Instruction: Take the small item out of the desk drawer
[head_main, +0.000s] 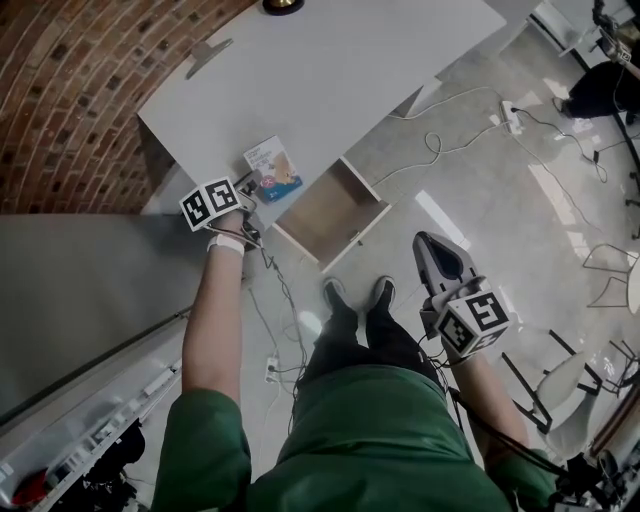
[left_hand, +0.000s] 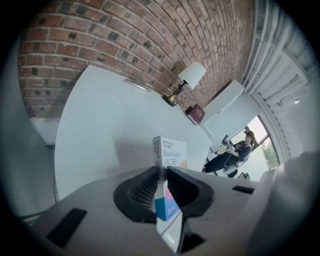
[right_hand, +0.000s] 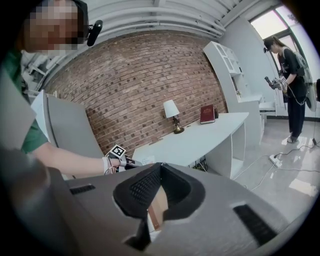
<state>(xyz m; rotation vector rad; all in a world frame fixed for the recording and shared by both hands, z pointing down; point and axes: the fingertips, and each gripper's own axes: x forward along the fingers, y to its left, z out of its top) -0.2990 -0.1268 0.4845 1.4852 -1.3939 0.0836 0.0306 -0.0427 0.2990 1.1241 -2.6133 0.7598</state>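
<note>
- While the drawer (head_main: 328, 214) stands open (bare wood inside), the left gripper (left_hand: 162, 172) pinches the bandage box (left_hand: 170, 155) between its 2 jaws, just beside the drawer.
- Right gripper (right_hand: 159, 170): near the drawer, jaws together, empty.

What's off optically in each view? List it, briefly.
Head view: bright glare patches on the glossy floor. Left gripper view: fisheye curves the brick wall, corners go black, bandage box is sharp. Right gripper view: same curving, window blown out.
</note>
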